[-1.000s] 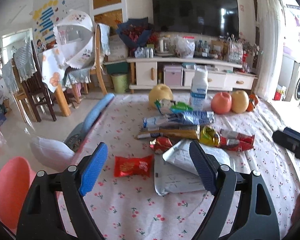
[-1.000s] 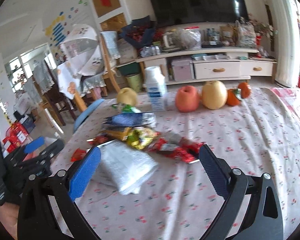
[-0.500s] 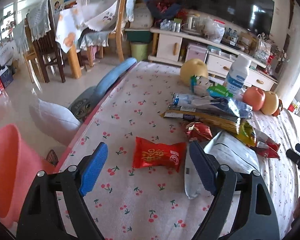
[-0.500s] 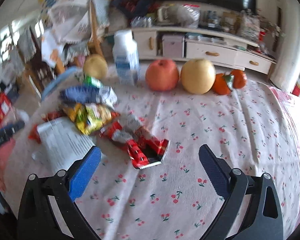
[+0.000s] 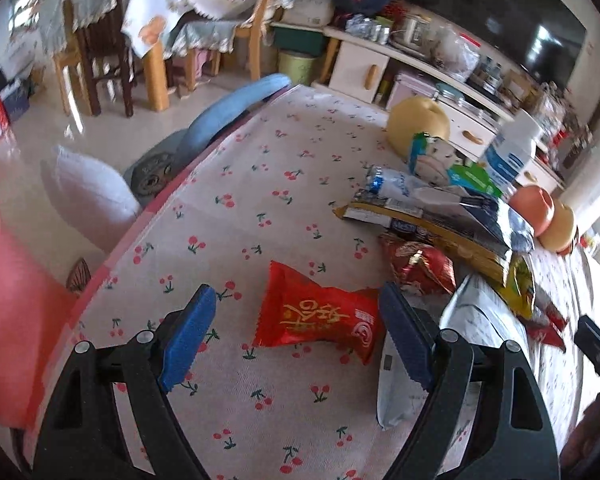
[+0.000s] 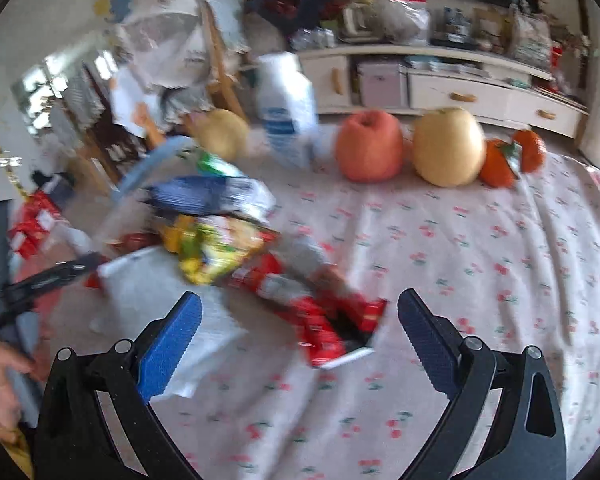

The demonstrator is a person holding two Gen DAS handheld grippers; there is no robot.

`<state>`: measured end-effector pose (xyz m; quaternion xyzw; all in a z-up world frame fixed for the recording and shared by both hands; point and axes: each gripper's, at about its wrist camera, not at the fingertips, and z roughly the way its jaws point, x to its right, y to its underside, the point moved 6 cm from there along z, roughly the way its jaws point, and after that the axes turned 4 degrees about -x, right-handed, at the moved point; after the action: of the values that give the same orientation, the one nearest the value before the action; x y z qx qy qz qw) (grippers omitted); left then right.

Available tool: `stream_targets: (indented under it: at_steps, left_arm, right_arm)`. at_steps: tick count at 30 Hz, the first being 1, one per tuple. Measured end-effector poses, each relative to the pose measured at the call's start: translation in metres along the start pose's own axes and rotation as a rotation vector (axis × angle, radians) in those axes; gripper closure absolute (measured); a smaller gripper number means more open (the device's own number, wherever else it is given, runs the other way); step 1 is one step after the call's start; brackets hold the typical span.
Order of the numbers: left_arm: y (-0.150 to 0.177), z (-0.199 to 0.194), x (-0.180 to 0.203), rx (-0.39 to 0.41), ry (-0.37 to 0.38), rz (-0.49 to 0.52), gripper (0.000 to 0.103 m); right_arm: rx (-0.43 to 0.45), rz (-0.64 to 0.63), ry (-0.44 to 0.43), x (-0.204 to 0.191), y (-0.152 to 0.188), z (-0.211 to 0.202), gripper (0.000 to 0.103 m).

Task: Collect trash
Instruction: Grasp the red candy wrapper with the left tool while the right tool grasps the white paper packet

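A living room lies behind a table under a white cloth printed with cherries; a TV cabinet runs along the far wall and dining chairs stand far left; a pink bin sits off the table's near left edge, which looks like the place for the trash.

The litter is heaped mid-table: a small red packet lies nearest on the left, apart from the pile; right of it are a crumpled red foil wrapper, a white paper bag, a long yellow packet and a blue-and-silver bag; a torn red wrapper lies on the pile's near right side. Fruit, an apple and a pear among it, and a white bottle stand at the far side and are probably not trash.

Over the last second both tools have dropped closer and tipped downward. The left gripper now frames the small red packet, which was ahead of it before and now lies between the wide-spread blue pads, untouched by either. The right gripper, likewise spread wide and empty, has swung from the white bag toward the torn red wrapper, whose near end now sits between its pads; that view is blurred.

So each hand seems to have chosen a piece; nothing is gripped yet, and the next step is likely to lower and close.
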<state>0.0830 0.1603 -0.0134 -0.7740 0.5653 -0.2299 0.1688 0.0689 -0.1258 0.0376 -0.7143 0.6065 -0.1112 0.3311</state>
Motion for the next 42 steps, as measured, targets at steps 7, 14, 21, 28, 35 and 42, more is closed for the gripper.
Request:
stream_targets:
  at_steps: [7, 14, 21, 28, 35, 42]
  left_arm:
    - [-0.001, 0.014, -0.004, -0.043, 0.039, -0.117, 0.02]
    - [0.0, 0.023, -0.003, -0.063, 0.014, -0.14, 0.02]
    - [-0.001, 0.027, 0.006, -0.05, -0.029, -0.106, 0.02]
    - [0.002, 0.028, 0.023, -0.044, -0.023, -0.014, 0.03]
    - [0.009, 0.027, 0.031, -0.047, -0.035, 0.066, 0.034]
    - [0.01, 0.029, 0.032, -0.052, -0.097, 0.144, 0.025]
  right_arm:
    - [-0.052, -0.098, -0.147, -0.053, 0.007, 0.02, 0.006]
    - [-0.086, -0.21, -0.167, -0.08, 0.012, 0.047, 0.006]
    - [-0.127, -0.247, -0.211, -0.092, 0.014, 0.06, 0.005]
    - [-0.184, -0.271, -0.288, -0.11, 0.028, 0.056, 0.004]
    - [-0.182, -0.344, -0.292, -0.123, 0.037, 0.05, 0.004]
    - [-0.158, -0.298, -0.241, -0.109, 0.027, 0.055, 0.004]
